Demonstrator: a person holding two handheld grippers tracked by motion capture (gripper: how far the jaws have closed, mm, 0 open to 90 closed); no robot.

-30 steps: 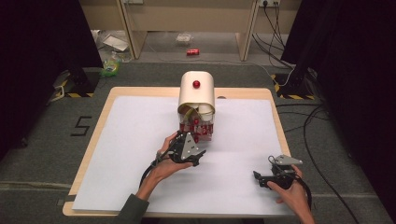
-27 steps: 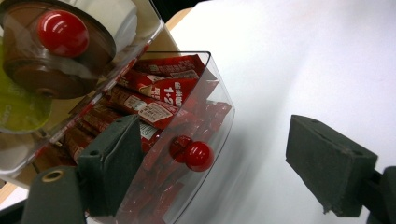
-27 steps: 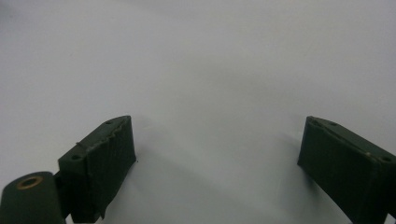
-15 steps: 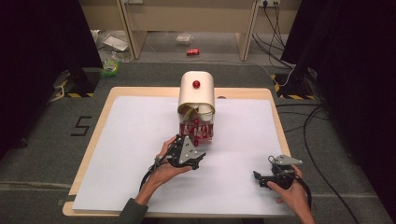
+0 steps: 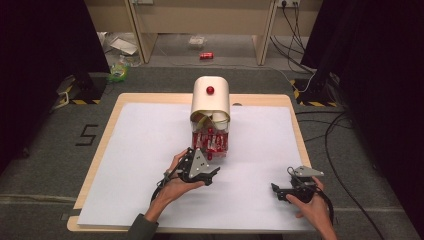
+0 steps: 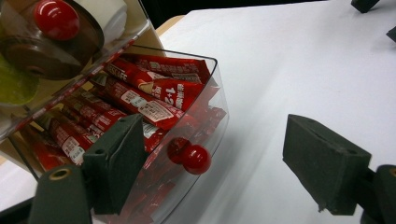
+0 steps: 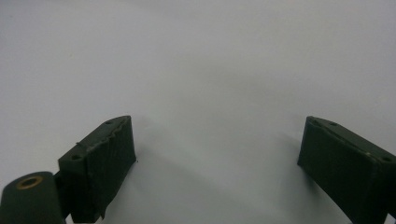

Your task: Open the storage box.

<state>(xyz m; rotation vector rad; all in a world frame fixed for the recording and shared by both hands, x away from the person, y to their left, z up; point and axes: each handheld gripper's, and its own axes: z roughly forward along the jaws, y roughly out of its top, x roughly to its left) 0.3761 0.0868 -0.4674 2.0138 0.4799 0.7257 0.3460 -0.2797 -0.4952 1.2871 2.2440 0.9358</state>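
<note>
Left gripper (image 6: 212,158) spread wide, gripping nothing, small red knob (image 6: 196,159) of clear drawer (image 6: 205,116) between its jaws untouched, drawer full of red sachets (image 6: 140,93) under cream dispenser (image 5: 210,97), right gripper (image 5: 290,189) gaping empty over white sheet (image 5: 150,145).

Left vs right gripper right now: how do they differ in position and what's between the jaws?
The left gripper sits at the clear drawer of red sachets, while the right gripper rests apart near the sheet's right edge. The left gripper's jaws flank the drawer's red knob without touching it; the right gripper's jaws frame bare white sheet. Both are open wide.
</note>
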